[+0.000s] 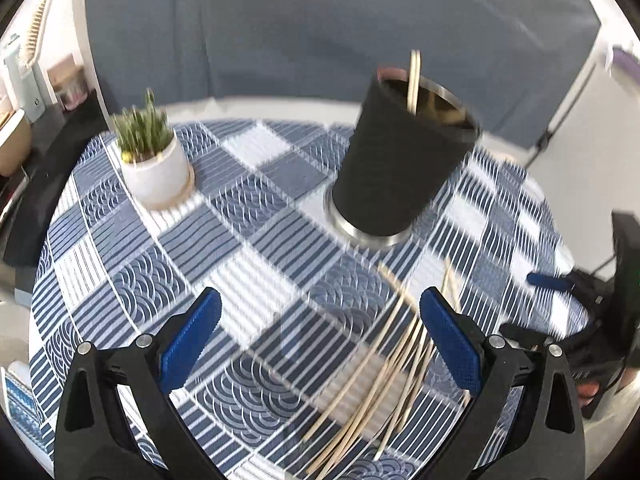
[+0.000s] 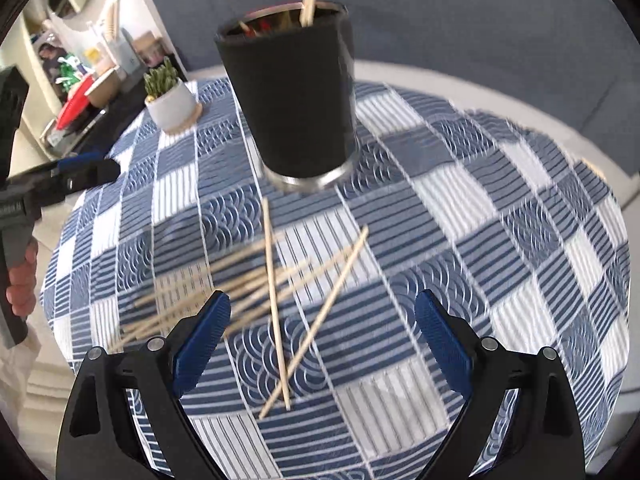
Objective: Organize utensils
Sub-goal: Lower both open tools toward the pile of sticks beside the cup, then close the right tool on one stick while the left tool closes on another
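A black utensil cup [image 1: 404, 164] with a steel base stands on the blue checked tablecloth [image 1: 152, 248]; two wooden chopsticks [image 1: 414, 80] stick out of its mouth. Several loose wooden chopsticks [image 1: 384, 376] lie scattered on the cloth near the front edge. My left gripper [image 1: 320, 340] hangs open above the cloth, the pile by its right finger. From the right wrist the same cup [image 2: 296, 100] and chopsticks [image 2: 276, 300] show, and my right gripper [image 2: 322, 340] is open over two crossed sticks. Neither gripper holds anything.
A small green plant in a white pot [image 1: 154, 160] stands at the table's back left. The round table's edge [image 2: 580, 152] curves close by. The other gripper and a hand [image 2: 24, 276] show at the left. Cluttered shelves [image 2: 88, 60] lie beyond.
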Tool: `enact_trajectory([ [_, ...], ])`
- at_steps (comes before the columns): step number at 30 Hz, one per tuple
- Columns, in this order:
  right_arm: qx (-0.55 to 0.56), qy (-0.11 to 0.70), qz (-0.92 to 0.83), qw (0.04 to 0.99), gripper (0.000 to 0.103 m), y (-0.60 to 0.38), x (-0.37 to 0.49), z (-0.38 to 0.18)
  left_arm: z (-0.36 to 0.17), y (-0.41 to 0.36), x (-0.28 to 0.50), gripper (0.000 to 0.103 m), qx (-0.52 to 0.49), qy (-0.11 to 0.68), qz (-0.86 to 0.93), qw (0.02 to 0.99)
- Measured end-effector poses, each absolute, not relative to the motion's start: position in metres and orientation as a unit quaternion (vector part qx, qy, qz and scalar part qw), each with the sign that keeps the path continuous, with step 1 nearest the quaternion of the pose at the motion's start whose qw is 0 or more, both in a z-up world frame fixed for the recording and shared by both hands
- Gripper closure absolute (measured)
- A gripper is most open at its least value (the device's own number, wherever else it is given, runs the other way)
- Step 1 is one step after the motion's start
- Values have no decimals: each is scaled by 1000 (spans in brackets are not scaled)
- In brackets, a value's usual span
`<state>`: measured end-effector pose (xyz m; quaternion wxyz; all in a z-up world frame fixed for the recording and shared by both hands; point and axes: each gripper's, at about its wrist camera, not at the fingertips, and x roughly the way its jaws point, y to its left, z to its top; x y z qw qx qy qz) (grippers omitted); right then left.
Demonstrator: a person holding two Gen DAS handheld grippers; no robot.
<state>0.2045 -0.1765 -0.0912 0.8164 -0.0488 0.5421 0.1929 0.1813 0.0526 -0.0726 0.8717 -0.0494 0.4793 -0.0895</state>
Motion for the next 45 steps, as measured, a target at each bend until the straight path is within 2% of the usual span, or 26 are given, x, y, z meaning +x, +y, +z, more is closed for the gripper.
enact_trajectory([
  [7,-30,572,171,802,14,-189,196,-118,-120,40,171,6,-11,536,-106,837],
  [19,-19,619,135,773,14,-189,219,-155,-171,29,183,6,71,599,-145,784],
  [22,-26,629,124,767,12,-186,224,-166,-175,23,183,4,116,589,-149,785],
  [27,-68,626,90,772,7,-171,223,-171,-176,22,184,4,128,585,-163,784],
  [28,-46,632,77,770,6,-174,223,-172,-176,22,185,4,129,585,-165,784],
  [42,-37,639,55,766,7,-171,222,-172,-177,10,202,4,114,590,-146,786],
  [45,-37,642,54,764,11,-173,222,-172,-178,12,199,4,110,592,-139,786],
])
